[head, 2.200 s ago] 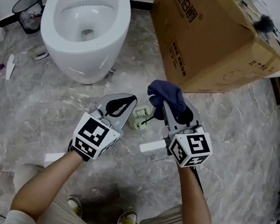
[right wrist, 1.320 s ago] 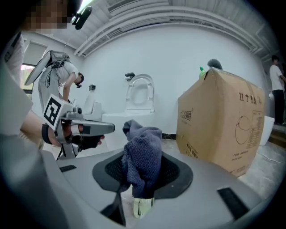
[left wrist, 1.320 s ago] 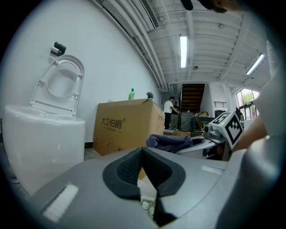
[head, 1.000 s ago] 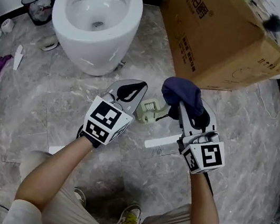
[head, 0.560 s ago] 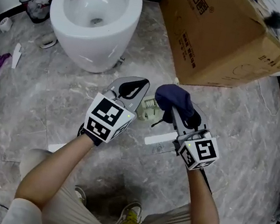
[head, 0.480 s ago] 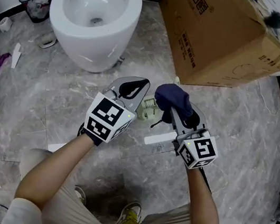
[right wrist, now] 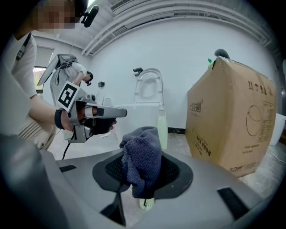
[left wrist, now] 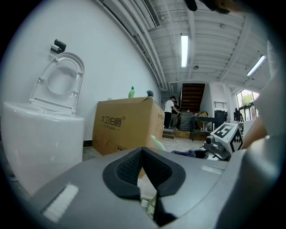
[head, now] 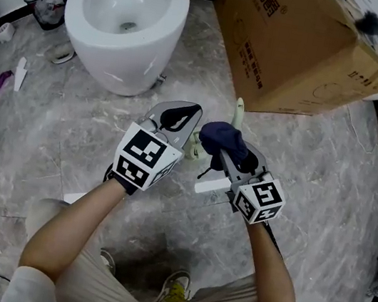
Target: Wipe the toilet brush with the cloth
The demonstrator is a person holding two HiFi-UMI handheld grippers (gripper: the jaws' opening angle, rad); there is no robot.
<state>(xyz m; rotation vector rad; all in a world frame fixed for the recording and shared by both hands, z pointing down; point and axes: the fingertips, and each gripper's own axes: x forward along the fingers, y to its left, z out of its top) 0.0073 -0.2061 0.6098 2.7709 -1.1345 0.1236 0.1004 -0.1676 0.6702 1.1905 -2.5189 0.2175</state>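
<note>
Bin (head: pixel 45 0): black, at 10 o'clock from my tongs, just beside the toilet's left flank.
Toilet (head: pixel 127 71): white, seat raised, at 11 o'clock on the grey marbled floor (head: pixel 69 133).
Left tongs (head: pixel 180 116): clenched, the black pads pressed together, nose aimed toward 1 o'clock. In the left gripper view (left wrist: pixel 144 165) a pale, bristly bit shows through the slit beneath the pads.
Toilet brush (head: pixel 239 111): pale green, between my two tongs. Its lower end sits just beside the left tongs' right edge, and its handle rises toward 1 o'clock, coming out from behind the cloth. In the right gripper view the handle (right wrist: pixel 161 127) stands upright beyond the cloth.
Cloth (head: pixel 220 136): dark blue, bunched, lying over the brush's middle. I cannot tell how firmly it presses there.
Right tongs (head: pixel 227 150): grasping the cloth, which bulges up out of the pads (right wrist: pixel 143 179) and hangs over them. Nose aimed toward 11 o'clock, close to the left tongs.
Cardboard box (head: pixel 301 51): large, brown, printed, at 1 o'clock, well apart from the brush.
</note>
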